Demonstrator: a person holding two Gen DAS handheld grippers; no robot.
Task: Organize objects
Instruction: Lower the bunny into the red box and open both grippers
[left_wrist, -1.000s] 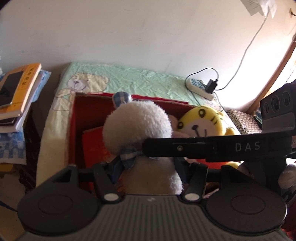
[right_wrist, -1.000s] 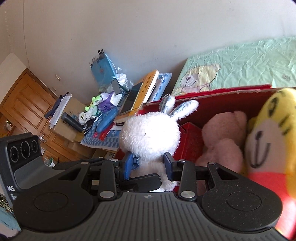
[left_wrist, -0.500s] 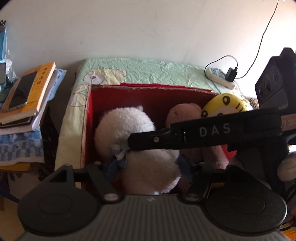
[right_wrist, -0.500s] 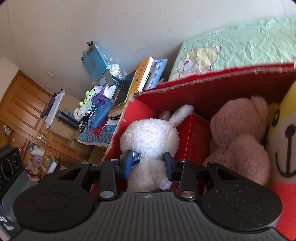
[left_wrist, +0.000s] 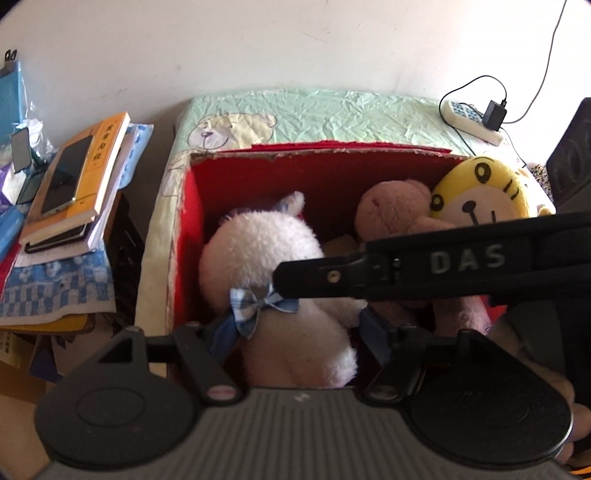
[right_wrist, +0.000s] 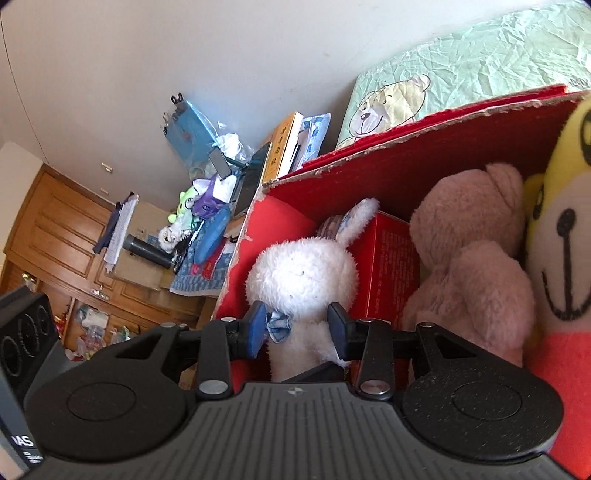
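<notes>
- white plush rabbit (left_wrist: 273, 258) sits in the red box (left_wrist: 186, 236), left side, next to the pink bear (left_wrist: 399, 218) and yellow tiger plush (left_wrist: 476, 195)
- left gripper (left_wrist: 299, 334): jaws opening, rabbit's body between them, pads off the fur
- right gripper (right_wrist: 297, 326): jaws opening around rabbit's neck, pads just beside it

white wall (left_wrist: 258, 44), wooden cabinets (right_wrist: 55, 236), daylight
</notes>
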